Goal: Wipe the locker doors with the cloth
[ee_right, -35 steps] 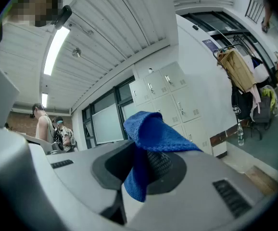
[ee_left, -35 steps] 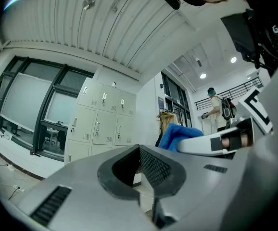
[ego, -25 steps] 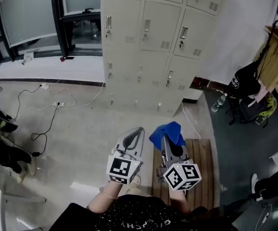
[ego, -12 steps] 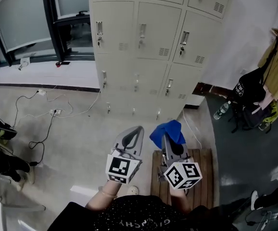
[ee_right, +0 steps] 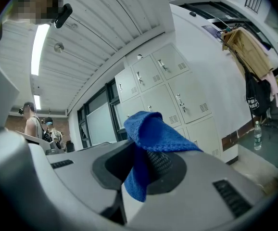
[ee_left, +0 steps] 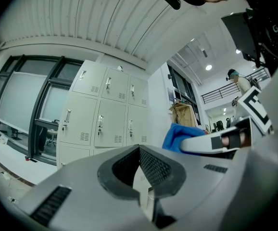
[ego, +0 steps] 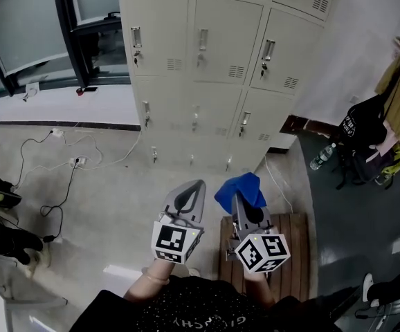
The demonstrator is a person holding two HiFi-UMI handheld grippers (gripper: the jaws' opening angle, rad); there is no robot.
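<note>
Blue cloth (ego: 240, 191), soft and bunched, sits pinched at the tip of the right gripper (ego: 241, 202), with a fold standing up over the jaws and a tail hanging down between them; that gripper is clamped on the cloth and touches nothing else. From where I stand, what has changed over the last second is the distance: the bank of pale cream metal locker doors (ego: 217, 40) fills more of the head view than it did, and less of the grey concrete floor (ego: 110, 192) lies in front of it, while both grippers sit at the same spot low in that view. I take that to mean the person is walking up to the lockers with the tools held steady, so the wiping has not started and no door has been touched. The cloth is well apart from the doors, out over the near edge of a slatted wooden platform (ego: 295, 244). The left gripper (ego: 197, 188) rides just beside the right one, its jaws drawn together with nothing between them, and it points at the lockers too. The next step looks like raising the cloth to a door face.
</note>
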